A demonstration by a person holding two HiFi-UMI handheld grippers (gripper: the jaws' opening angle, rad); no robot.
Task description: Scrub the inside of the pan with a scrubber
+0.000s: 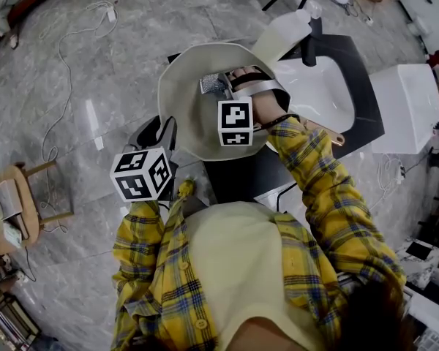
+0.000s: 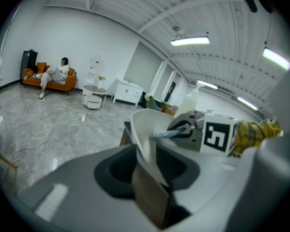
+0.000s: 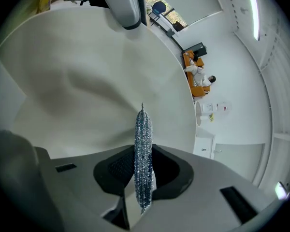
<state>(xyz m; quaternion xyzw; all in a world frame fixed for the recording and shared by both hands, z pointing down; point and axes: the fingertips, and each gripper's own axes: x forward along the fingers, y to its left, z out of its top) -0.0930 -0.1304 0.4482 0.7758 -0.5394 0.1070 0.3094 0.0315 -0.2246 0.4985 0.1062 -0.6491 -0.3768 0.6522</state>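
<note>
The cream-white, deep round pan (image 1: 184,108) is held in the air. It is tilted so that its opening faces up toward the person, just left of the white rectangular sink basin (image 1: 329,93) set in a black counter (image 1: 366,101).

The silver woven-metal scrubber (image 1: 214,85) sits inside the pan, high in the bowl and near the far rim. The jaws of the right gripper (image 1: 225,85) are closed on it and pinch it flat. In the right gripper view the scrubber (image 3: 143,144) stands edge-on. Its long axis runs out along the jaws and points straight at the pan (image 3: 87,81), whose inner wall fills most of that view. Whether the scrubber tip touches the wall cannot be determined.

The jaws of the left gripper (image 1: 167,130) are clamped on the flat brown handle (image 2: 152,197) at the pan's near-left rim, and this grip carries the pan.

**Working relation.** The pan wall lies directly ahead of the right gripper, so this is the nearer, working hand. The left gripper only steadies the pan.

**Room for movement.**
- Most of the inner surface lies toward the person and to the left of the scrubber, so strokes are best directed that way.
- The far rim is close, so a stroke in that direction would likely run off the edge.
- The left gripper limits travel at the near-left rim.
- A white plastic bottle (image 1: 282,35) stands just beyond the far rim, and the sink is near on the right.
- Grey stone floor (image 1: 95,64) lies open on the left.
</note>
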